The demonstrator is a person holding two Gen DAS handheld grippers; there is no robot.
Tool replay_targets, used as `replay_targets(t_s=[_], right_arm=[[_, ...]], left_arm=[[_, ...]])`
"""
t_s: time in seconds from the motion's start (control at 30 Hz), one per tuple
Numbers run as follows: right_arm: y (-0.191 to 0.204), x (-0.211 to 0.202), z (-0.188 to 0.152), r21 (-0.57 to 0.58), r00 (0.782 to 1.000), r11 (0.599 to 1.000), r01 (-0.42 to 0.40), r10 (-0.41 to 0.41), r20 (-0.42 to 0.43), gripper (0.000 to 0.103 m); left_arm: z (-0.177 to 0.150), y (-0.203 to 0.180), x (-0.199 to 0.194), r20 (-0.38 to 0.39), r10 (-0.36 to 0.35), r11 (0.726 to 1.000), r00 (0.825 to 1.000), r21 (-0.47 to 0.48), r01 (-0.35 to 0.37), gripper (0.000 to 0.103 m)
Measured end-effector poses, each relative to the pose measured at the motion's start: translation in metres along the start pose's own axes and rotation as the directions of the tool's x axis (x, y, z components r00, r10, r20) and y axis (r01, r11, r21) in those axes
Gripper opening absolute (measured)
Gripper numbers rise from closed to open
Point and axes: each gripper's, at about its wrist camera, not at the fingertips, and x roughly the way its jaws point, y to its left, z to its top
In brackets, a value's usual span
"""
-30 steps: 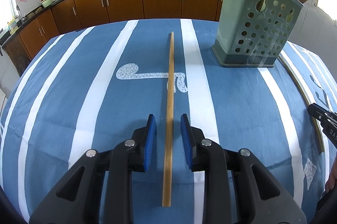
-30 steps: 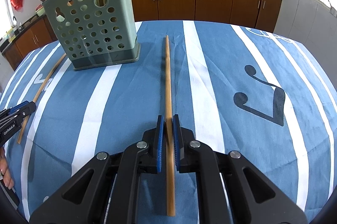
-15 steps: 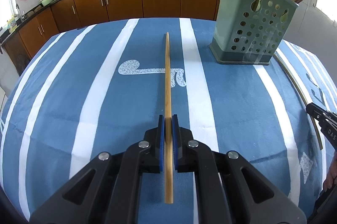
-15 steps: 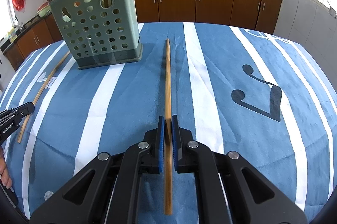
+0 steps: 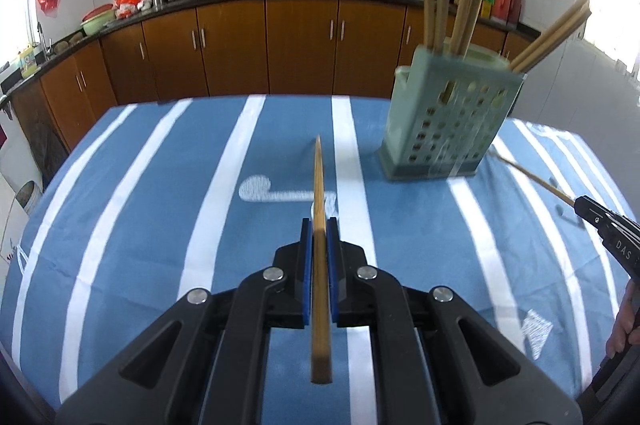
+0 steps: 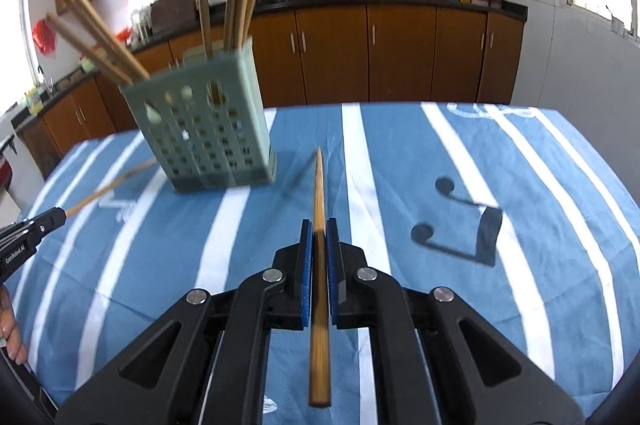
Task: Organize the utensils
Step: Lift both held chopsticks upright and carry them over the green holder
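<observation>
Left tongs (image 5: 319, 245) clamped on long bamboo chopstick (image 5: 319, 181); right tongs (image 6: 319, 245) clamped on another bamboo chopstick (image 6: 319, 185); perforated green plastic utensil holder (image 6: 208, 137) near table's far edge.

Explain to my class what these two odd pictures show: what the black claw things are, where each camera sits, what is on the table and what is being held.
No robot is here. A person carries a hand-held gripper in each hand, a black two-finger clamp with blue pads, and each has a wide-angle camera looking forward along its fingers. One picture comes from the left hand-held gripper, the other from the right hand-held gripper; each one also pokes into the edge of the other's view.

The table wears a blue cloth with white stripes. On it stands a pale green holder with holes, with several chopsticks already standing in it.

Each hand-held gripper is shut on one chopstick: the left chopstick and the right chopstick, both pointing forward and apparently raised off the cloth. Kitchen cabinets fill the background.
</observation>
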Motion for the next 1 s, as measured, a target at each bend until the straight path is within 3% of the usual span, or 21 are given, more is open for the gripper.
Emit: replay_targets(t_s=[0.4, 0.7, 0.87, 1.0], right_arm=[[-0.006, -0.038, 0.028, 0.026, 0.989, 0.999, -0.027, 0.023, 0.147, 0.007], [-0.002, -0.056, 0.046, 0.014, 0.977, 0.999, -0.042, 0.038, 0.211, 0.007], [0.002, -0.073, 0.065, 0.009, 0.963, 0.997, -0.075, 0.07, 0.262, 0.007], [0.003, -0.09, 0.081, 0.014, 0.942, 0.991, -0.13, 0.12, 0.313, 0.007]], left_arm=[[0.027, -0.002, -0.048, 0.147, -0.05, 0.999, 0.988, -0.009, 0.052, 0.008], [0.041, -0.007, -0.069, 0.199, -0.085, 0.996, 0.976, 0.01, 0.085, 0.008], [0.052, -0.011, -0.089, 0.234, -0.142, 0.99, 0.962, 0.037, 0.137, 0.008], [0.066, -0.02, -0.11, 0.284, -0.19, 0.982, 0.94, 0.064, 0.179, 0.008]])
